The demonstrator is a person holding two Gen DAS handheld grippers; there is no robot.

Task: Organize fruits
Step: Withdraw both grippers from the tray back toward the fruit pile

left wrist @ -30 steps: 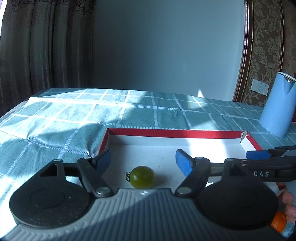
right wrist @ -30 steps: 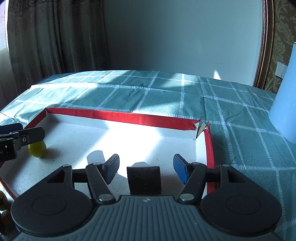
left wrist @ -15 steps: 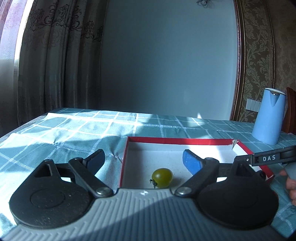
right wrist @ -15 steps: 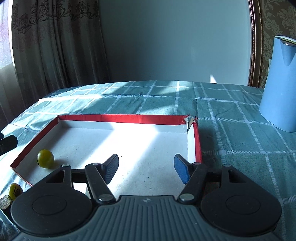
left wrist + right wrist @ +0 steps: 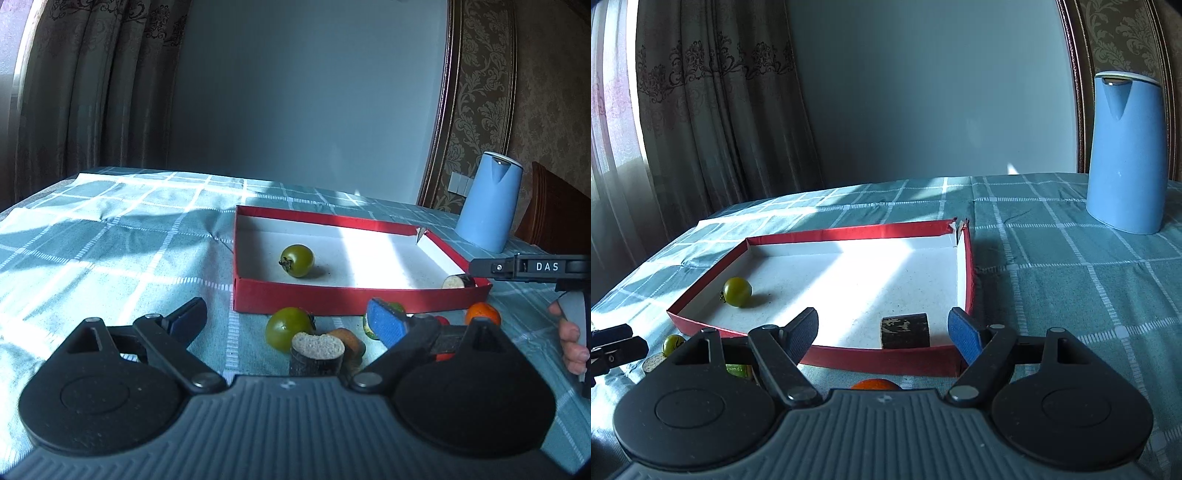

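Note:
A red box with a white floor [image 5: 332, 293] [image 5: 886, 360] lies on the checked cloth. Inside it are a green tomato [image 5: 297, 260] [image 5: 737, 291] and a dark cut piece [image 5: 905, 330] [image 5: 456, 282]. In front of the box lie a second green tomato [image 5: 288, 328] [image 5: 673, 344], a dark-skinned cut piece [image 5: 317, 354], a brown piece [image 5: 352, 343] and an orange fruit [image 5: 482, 314] [image 5: 875, 384]. My left gripper [image 5: 288, 319] is open and empty, just before this pile. My right gripper [image 5: 882, 330] is open and empty over the box's near edge.
A blue kettle [image 5: 489, 206] [image 5: 1126, 151] stands on the table behind and right of the box. Curtains [image 5: 701, 110] hang at the left and a wall lies behind. A wooden chair back [image 5: 554, 214] is at the far right.
Both grippers have pulled back and up from inside the box. The fruit pile in front of the box has come into the left view. The dark piece stays in the box.

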